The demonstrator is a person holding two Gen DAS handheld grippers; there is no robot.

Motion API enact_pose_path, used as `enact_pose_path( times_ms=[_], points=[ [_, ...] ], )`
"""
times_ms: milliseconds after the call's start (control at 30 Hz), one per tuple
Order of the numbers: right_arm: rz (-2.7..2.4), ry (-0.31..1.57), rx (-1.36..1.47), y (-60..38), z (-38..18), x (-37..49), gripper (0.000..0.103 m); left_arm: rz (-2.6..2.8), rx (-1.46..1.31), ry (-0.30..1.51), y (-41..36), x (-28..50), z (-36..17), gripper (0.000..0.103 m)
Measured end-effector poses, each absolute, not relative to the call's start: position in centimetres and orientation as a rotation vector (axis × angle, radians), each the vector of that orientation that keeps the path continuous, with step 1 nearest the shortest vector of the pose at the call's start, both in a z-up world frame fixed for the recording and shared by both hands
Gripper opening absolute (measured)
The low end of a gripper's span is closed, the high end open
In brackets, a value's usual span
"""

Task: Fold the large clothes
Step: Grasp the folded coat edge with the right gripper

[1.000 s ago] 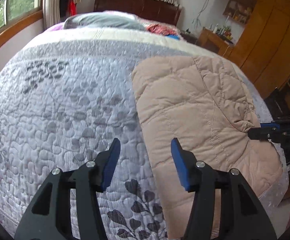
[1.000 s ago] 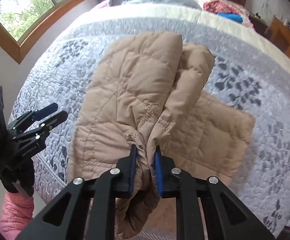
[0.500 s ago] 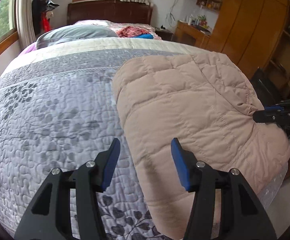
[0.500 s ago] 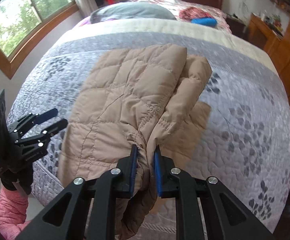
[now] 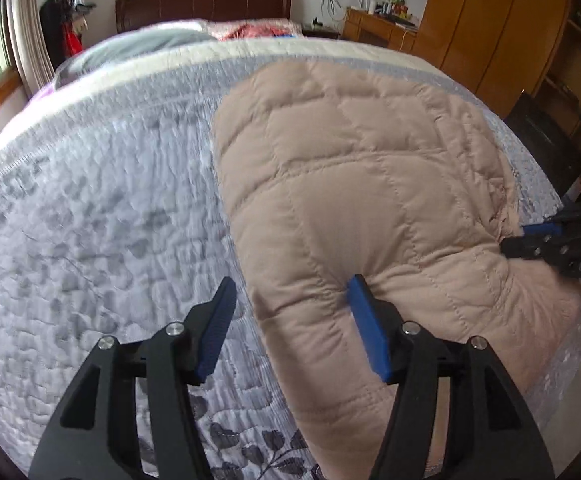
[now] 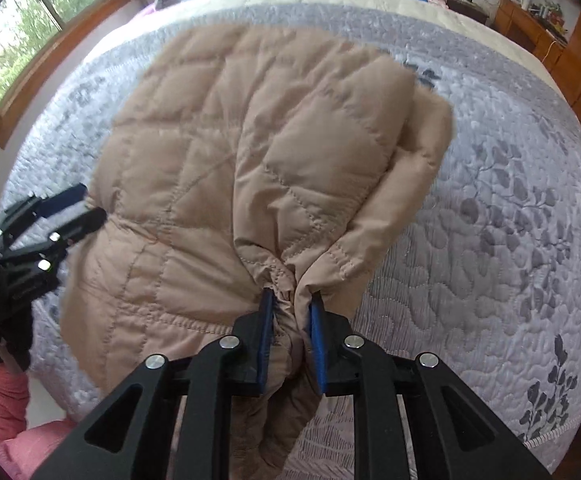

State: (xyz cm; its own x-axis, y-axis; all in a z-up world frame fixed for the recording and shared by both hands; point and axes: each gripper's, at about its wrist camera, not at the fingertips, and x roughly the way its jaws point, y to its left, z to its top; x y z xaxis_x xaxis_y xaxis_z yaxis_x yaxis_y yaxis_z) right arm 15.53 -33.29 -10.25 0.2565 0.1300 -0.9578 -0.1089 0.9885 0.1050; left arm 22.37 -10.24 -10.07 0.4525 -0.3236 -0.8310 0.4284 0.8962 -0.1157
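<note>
1. While the tan quilted jacket (image 6: 218, 152) lies on the bed (image 6: 510, 208), the right tool (image 6: 290, 316) clamps its bunched edge.
2. At the jacket's opposite edge, the left tool (image 5: 290, 300), jaws apart and just widening, straddles it, one pad denting the fabric.

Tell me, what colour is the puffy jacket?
Light tan, the puffy jacket; clearest in the right wrist view.

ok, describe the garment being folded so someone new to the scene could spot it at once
Start at the big bed with the grey leaf-print quilt. On its near end, reaching the foot edge, lies the jacket: puffy, tan, stitched in large quilted panels, with a bunched fold pinched in the right tool. It is the only plain tan thing there; the clothes by the pillow are red and blue.
</note>
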Motion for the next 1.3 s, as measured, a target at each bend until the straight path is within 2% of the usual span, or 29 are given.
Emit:
enact_pose_path(
  times_ms=[200,367,533,700,767,1067,1300],
  points=[
    [0.131,1.29,0.017,-33.0,-12.0,15.5,0.02,-0.45,0.124,0.983,-10.4,22.4,-11.7,0.064],
    [0.134,1.241,0.032,-34.0,-9.5,13.9,0.032,-0.446,0.111,0.973,-9.6,21.8,-9.4,0.063],
    [0.143,1.172,-0.021,-34.0,-5.5,11.1,0.032,-0.422,0.087,0.94,-8.5,19.5,-6.3,0.061],
    [0.201,1.195,-0.067,-31.7,-3.6,9.4,0.029,-0.431,0.07,1.021,-8.9,17.4,-5.3,0.061],
    [0.217,1.213,-0.048,-31.1,-4.0,9.2,0.024,-0.416,0.085,1.008,-9.2,16.4,-5.2,0.061],
    [0.213,1.241,0.019,-31.6,-7.4,7.7,0.024,-0.398,0.102,1.023,-9.9,14.7,-7.6,0.061],
    [0.247,1.304,0.125,-32.6,-12.3,7.0,0.023,-0.421,0.1,1.067,-9.8,15.0,-11.0,0.064]
  ],
)
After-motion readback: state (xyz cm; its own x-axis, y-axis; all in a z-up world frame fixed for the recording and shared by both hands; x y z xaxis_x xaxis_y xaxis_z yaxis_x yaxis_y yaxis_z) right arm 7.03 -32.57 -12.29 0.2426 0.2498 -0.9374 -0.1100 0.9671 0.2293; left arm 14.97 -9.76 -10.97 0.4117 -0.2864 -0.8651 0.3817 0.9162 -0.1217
